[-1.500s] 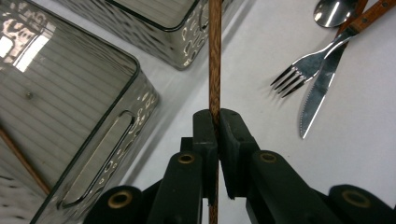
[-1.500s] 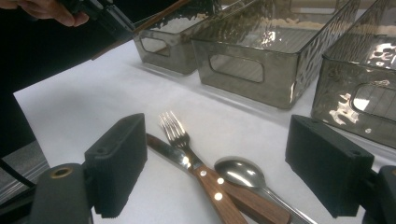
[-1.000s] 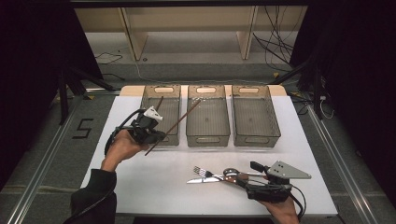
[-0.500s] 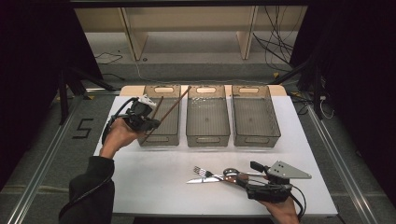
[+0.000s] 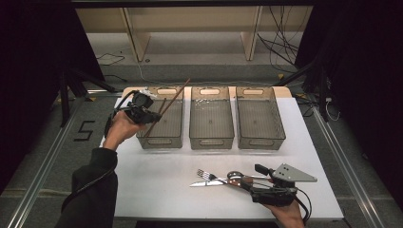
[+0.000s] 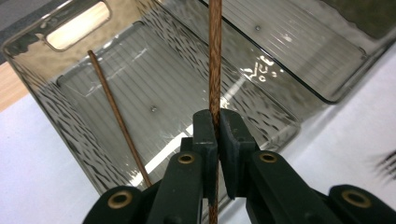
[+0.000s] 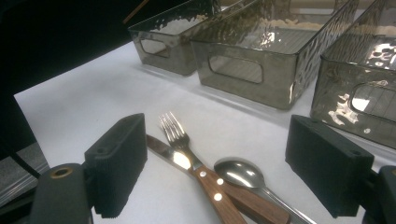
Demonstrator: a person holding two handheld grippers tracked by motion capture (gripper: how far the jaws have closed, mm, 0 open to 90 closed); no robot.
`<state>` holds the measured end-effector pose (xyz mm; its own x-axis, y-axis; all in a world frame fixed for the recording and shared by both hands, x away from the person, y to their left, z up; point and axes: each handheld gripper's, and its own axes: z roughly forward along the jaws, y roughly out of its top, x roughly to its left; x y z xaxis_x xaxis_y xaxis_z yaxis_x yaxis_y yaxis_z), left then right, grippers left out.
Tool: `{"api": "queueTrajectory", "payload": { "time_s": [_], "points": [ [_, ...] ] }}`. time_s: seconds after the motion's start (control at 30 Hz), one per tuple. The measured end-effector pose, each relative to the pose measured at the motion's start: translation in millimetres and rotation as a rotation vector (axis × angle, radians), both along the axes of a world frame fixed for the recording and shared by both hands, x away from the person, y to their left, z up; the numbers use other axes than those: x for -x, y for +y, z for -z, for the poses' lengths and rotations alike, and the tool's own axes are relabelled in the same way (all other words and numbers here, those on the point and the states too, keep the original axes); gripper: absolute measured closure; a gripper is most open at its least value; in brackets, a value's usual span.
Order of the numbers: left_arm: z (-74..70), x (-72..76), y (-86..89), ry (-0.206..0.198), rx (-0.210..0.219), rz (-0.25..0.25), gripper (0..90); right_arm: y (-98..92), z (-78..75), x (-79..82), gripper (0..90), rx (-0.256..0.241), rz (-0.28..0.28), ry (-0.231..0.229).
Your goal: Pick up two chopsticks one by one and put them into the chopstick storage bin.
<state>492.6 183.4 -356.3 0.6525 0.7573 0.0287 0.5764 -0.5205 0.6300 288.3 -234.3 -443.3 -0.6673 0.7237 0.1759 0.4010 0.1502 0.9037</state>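
My left gripper (image 5: 144, 112) (image 6: 217, 122) is shut on a brown chopstick (image 5: 173, 97) (image 6: 215, 65), held slanted over the left clear bin (image 5: 159, 141) (image 6: 44, 88). A second chopstick (image 5: 161, 106) (image 6: 116, 119) leans inside that bin. Near the table's front edge a fork (image 5: 206, 174) (image 7: 175, 133), a wooden-handled knife (image 5: 205, 183) (image 7: 233, 198) and a spoon (image 5: 235, 175) (image 7: 238, 172) lie crossed. My right gripper (image 5: 253, 177) (image 7: 224, 158) rests open, its jaws on either side of their handles without touching them.
Beside the left bin, two more clear bins, middle (image 5: 211, 138) (image 7: 252, 70) and right (image 5: 260, 140) (image 7: 355, 102), stand in a row at the back of the white table (image 5: 157, 175). Dark stands and cables surround the table.
My left gripper has carried the chopstick up and away from the person and slightly left, now over the left bin. The right gripper and the cutlery have not moved.
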Motion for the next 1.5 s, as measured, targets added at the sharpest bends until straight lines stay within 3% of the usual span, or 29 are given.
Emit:
{"api": "queueTrajectory", "payload": {
  "time_s": [0.63, 0.97, 1.5],
  "points": [
    [22.1, -28.6, 12.6, 0.013, 0.027, -0.116, 85.1, 0.0, 0.1, 0.1, 21.4, -0.002, -0.002, 0.0],
    [31.8, -30.6, 14.0, 0.026, 0.034, -0.145, 85.0, -0.2, 0.1, 0.1, 21.4, -0.003, -0.002, 0.0],
    [47.0, -33.5, 15.8, 0.096, 0.005, -0.194, 84.8, 0.0, 0.0, 0.2, 21.4, -0.003, -0.002, 0.0]
  ]
}}
